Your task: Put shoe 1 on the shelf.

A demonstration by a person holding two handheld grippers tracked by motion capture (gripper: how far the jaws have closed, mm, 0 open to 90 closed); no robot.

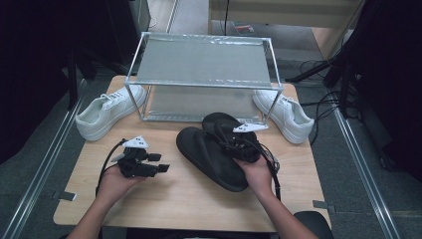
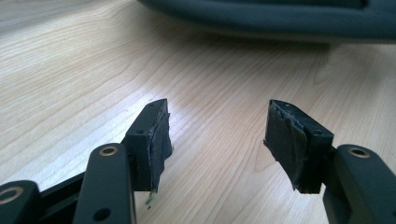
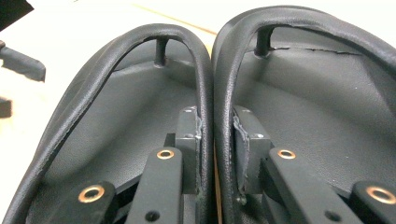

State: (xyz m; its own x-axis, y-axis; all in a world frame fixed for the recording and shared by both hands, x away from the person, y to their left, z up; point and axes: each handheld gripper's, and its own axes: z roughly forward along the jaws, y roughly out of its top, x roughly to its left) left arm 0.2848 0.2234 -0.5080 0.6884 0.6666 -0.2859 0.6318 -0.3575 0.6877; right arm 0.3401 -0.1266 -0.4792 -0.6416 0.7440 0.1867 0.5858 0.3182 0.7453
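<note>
Black sandals (image 1: 219, 149), pinched together by their inner straps in the right tool (image 1: 244, 145), just in front of the metal rack (image 1: 204, 74) at mid-desk.

Seen along the right tool's own jaws: one pad inside each sandal, both adjoining straps (image 3: 212, 93) squeezed between them, so the pair moves as one in a single grip. Judging by that hold, likely bound for the rack's shelves, which stand bare. Toe ends angled toward the rack, heels near the holding hand. Left tool (image 1: 161, 163) idle, jaws apart with nothing between them, resting low over the wooden desk (image 1: 189, 204) beside the sandals. White sneakers flanking the rack, one at the left (image 1: 107, 112), one at the right (image 1: 286, 115), untouched on the desk.
</note>
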